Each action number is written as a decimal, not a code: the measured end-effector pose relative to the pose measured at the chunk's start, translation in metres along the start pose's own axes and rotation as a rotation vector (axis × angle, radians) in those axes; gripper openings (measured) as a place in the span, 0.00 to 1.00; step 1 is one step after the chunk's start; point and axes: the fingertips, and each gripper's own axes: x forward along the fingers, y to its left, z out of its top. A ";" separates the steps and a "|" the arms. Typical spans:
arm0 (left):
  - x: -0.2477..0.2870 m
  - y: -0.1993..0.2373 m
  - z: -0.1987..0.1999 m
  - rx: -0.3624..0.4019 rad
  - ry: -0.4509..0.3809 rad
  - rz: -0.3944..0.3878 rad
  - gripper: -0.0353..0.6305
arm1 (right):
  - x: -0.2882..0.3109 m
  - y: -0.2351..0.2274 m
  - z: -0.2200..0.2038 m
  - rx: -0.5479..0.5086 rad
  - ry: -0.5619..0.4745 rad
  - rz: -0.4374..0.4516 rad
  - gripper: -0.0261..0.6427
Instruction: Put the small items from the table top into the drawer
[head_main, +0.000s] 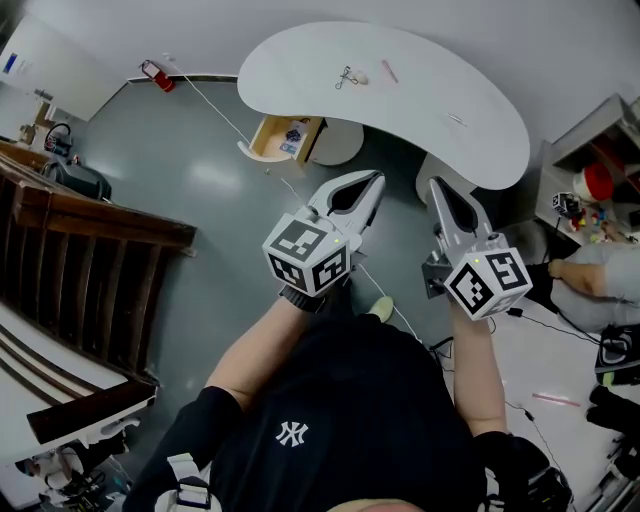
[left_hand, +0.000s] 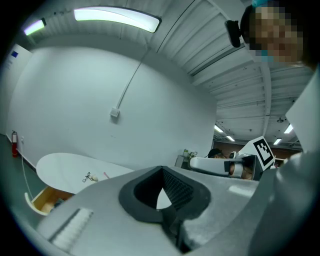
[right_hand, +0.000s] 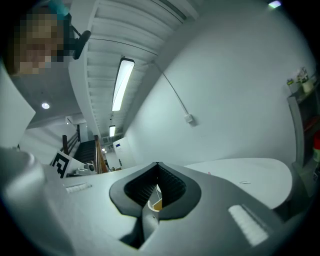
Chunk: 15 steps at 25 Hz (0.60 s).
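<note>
The white curved table (head_main: 470, 95) stands ahead of me across the grey floor. On it lie a metal scissor-like tool (head_main: 347, 76), a small beige lump (head_main: 362, 78), a pink stick (head_main: 389, 70) and a thin pin (head_main: 457, 120). A wooden drawer (head_main: 285, 137) hangs open under the table's left end, with something printed inside. My left gripper (head_main: 376, 177) and right gripper (head_main: 433, 183) are held side by side, well short of the table, both shut and empty. The left gripper view shows its closed jaw tips (left_hand: 161, 168), the tool (left_hand: 90, 177) and the drawer (left_hand: 45, 200).
A white cable (head_main: 240, 125) runs over the floor past the drawer. A dark wooden stair railing (head_main: 90, 230) fills the left. A red object (head_main: 157, 75) lies by the far wall. Shelves with clutter (head_main: 590, 190) and a seated person (head_main: 595, 275) are at the right.
</note>
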 end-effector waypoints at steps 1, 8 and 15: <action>0.000 0.009 0.001 0.000 0.000 0.005 0.05 | 0.008 -0.001 -0.001 -0.003 0.000 -0.004 0.07; 0.013 0.083 0.003 -0.018 0.012 -0.006 0.05 | 0.080 -0.008 -0.010 0.019 0.026 -0.056 0.07; 0.047 0.183 0.010 -0.009 0.067 -0.039 0.05 | 0.184 -0.020 -0.015 0.017 0.021 -0.108 0.07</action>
